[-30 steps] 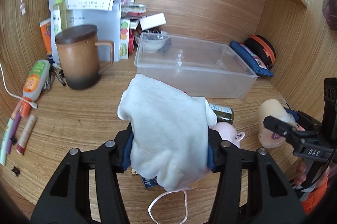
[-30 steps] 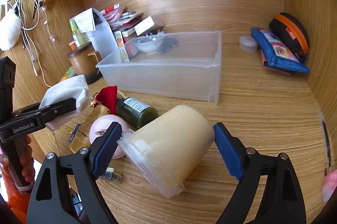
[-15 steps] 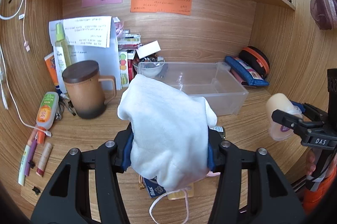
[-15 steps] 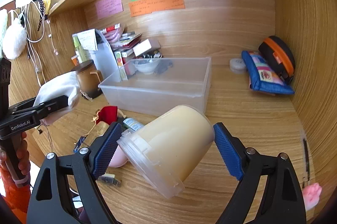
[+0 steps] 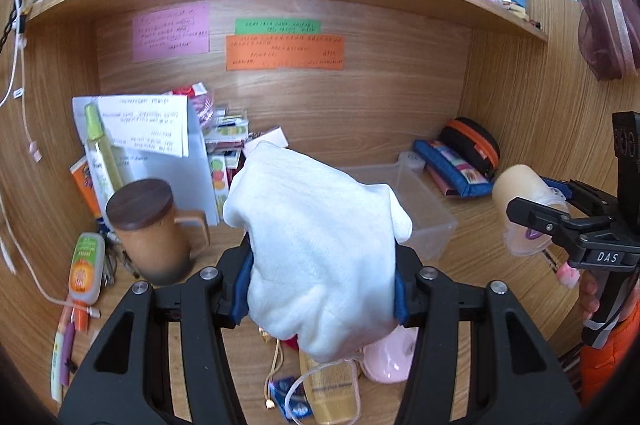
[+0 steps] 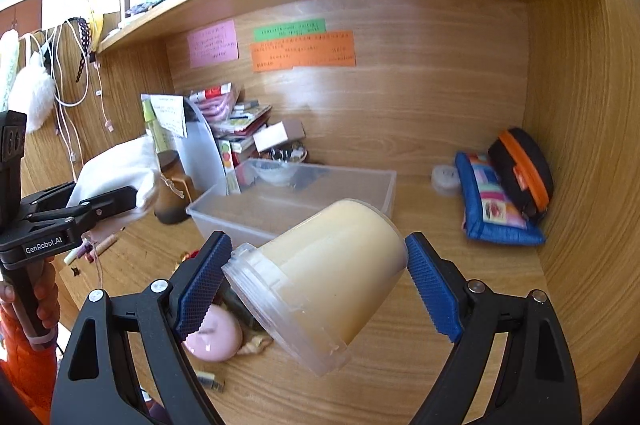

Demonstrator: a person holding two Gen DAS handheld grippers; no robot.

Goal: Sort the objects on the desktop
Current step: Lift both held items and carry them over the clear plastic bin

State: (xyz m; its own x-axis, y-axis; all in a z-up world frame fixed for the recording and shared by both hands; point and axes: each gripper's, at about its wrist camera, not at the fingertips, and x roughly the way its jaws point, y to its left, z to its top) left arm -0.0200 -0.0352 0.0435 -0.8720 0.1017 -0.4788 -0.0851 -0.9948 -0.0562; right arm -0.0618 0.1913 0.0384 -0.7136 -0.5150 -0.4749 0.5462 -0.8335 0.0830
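One clear bin (image 6: 296,201) on the wooden desk (image 6: 420,305), behind both held items. One white cloth (image 5: 320,253), clamped in the left gripper (image 5: 320,289). One cream tub (image 6: 320,281), tilted, clamped in the right gripper (image 6: 316,289) above the desk.

The left gripper (image 5: 320,289) is clamped on a white cloth pouch (image 5: 320,245), whose bulk hides much of the clear plastic bin (image 5: 424,201) on the wooden desk (image 5: 472,257). Left of the bin stands a brown mug (image 5: 154,237) with a dark lid; farther left of the bin lies an orange-and-green tube (image 5: 85,267). Right of the bin, a blue pouch (image 5: 452,171) leans against a black case with an orange zip (image 5: 474,145). Nearer than the bin, under the cloth, lie a pink round thing (image 5: 390,359) and a yellow bottle (image 5: 332,393). Far right of the bin, the right gripper (image 5: 536,213) holds a cream-filled jar (image 5: 520,193) off the desk.
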